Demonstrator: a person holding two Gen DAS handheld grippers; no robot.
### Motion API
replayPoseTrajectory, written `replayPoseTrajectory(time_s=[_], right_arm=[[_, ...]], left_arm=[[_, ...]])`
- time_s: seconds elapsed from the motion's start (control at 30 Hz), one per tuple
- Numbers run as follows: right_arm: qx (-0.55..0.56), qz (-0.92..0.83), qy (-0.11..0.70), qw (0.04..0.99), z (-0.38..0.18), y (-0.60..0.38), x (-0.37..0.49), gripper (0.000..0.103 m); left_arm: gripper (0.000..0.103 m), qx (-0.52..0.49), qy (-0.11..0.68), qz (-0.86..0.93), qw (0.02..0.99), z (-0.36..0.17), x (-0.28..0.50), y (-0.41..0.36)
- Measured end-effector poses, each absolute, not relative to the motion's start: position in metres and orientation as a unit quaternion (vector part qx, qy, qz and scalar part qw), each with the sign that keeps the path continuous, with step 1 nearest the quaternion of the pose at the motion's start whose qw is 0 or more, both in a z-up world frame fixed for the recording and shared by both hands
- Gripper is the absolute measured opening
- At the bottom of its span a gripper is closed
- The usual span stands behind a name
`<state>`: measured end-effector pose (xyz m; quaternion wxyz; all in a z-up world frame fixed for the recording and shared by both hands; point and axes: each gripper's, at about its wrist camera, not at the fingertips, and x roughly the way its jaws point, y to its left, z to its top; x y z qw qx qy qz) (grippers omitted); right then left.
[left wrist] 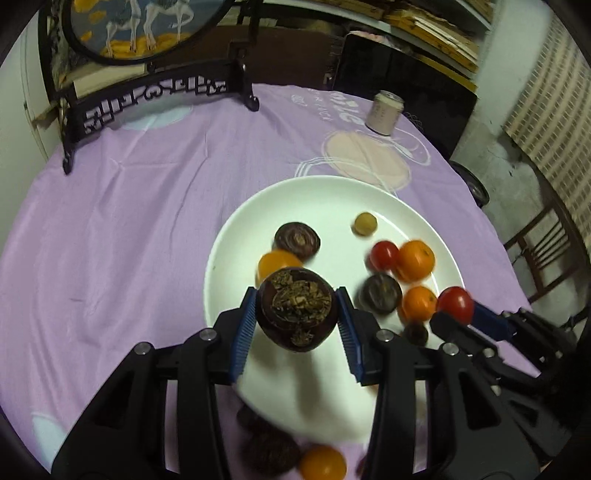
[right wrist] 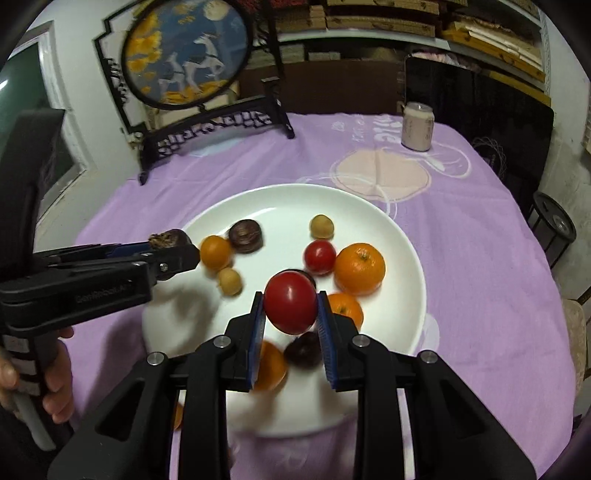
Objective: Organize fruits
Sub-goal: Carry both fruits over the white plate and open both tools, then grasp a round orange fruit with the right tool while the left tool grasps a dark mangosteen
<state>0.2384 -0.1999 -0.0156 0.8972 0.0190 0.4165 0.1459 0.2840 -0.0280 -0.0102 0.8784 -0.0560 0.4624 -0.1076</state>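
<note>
Left tongs [left wrist: 297, 317] clamp a dark purple fruit [left wrist: 297, 314] over the white plate [left wrist: 332, 192]; rind looks hard, crown flaky, so side grip suits. Right tongs [right wrist: 290, 314] pinch a red tomato [right wrist: 290, 301]: smooth, soft, likely slippery.

Cloth: a lilac tablecloth [right wrist: 480, 258] with pale printed circles covers my table.
Screen: a round painted panel of white deer [right wrist: 186, 55] in a black carved stand, at the far left edge.
Jar: a pale lidded jar [right wrist: 417, 125] upright at the far right.
Shelves: stacked wooden boards [right wrist: 491, 33] behind.
</note>
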Motion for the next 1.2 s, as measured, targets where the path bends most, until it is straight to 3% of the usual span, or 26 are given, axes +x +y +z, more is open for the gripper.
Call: replayPoseTrajectory(time_s=[0.23, 0.27, 0.3, 0.33, 0.63, 0.73, 0.93, 1.03, 1.2], right_arm=[[0.023, 0.144, 0.432, 0.89, -0.03, -0.2, 0.252, 0.029], [0.024, 0.142, 0.432, 0.89, -0.03, -0.2, 0.253, 0.039], [0.026, 0.136, 0.43, 0.892, -0.028, -0.201, 0.252, 0.056], [0.027, 0.132, 0.426, 0.895, -0.027, -0.202, 0.25, 0.058], [0.02, 0.146, 0.41, 0.9, 0.0, -0.212, 0.167, 0.06], [0.008, 0.148, 0.425, 0.893, -0.011, -0.21, 0.135, 0.068], [0.013, 0.153, 0.463, 0.873, -0.031, -0.2, 0.117, 0.069], [-0.003, 0.17, 0.463, 0.87, -0.032, -0.183, 0.11, 0.069], [-0.01, 0.181, 0.482, 0.857, -0.047, -0.161, 0.113, 0.069]], left_arm=[[0.043, -0.062, 0.469, -0.126, 0.872, -0.025, 0.293, -0.027], [0.045, -0.063, 0.469, -0.125, 0.872, -0.025, 0.293, -0.026], [0.047, -0.065, 0.466, -0.122, 0.874, -0.025, 0.292, -0.025], [0.058, -0.071, 0.461, -0.122, 0.876, -0.023, 0.29, -0.023], [0.07, -0.103, 0.411, -0.133, 0.896, 0.01, 0.229, 0.008], [0.077, -0.083, 0.387, -0.12, 0.911, 0.012, 0.186, 0.019], [0.078, -0.071, 0.401, -0.122, 0.905, -0.003, 0.133, 0.032], [0.085, -0.069, 0.409, -0.124, 0.901, -0.01, 0.117, 0.035], [0.085, -0.075, 0.421, -0.116, 0.897, -0.021, 0.101, 0.048]])
